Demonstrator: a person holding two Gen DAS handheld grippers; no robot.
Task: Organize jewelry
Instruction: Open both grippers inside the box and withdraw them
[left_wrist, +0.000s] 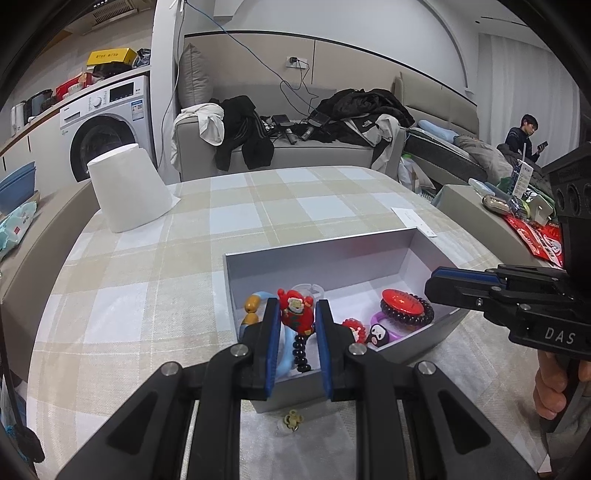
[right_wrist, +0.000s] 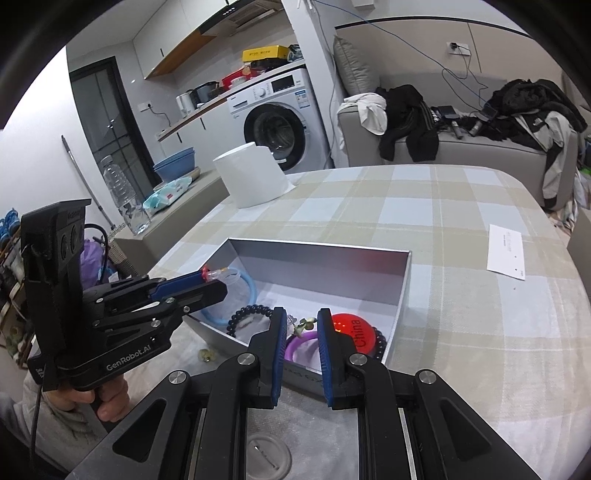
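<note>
Checked table (left_wrist: 147, 280), grey box (left_wrist: 310, 254) upon it. Inside lie a blue ring (right_wrist: 248, 291), a bead bracelet (right_wrist: 251, 311), a red oval badge (left_wrist: 400, 301) and a purple ring (right_wrist: 295, 345) — all light, hard and slippery, I judge; best pinched across a band.

My left claw (left_wrist: 297, 325) hangs over the box's near-left corner, gripping a Santa charm (left_wrist: 295, 310) on its bead strand; rubbery, light, held at mid-body.

My right claw (right_wrist: 301, 332) sits level over the near wall, parted and empty.

1 small gold trinket (left_wrist: 293, 419) lies outside the box, on the cloth.
</note>
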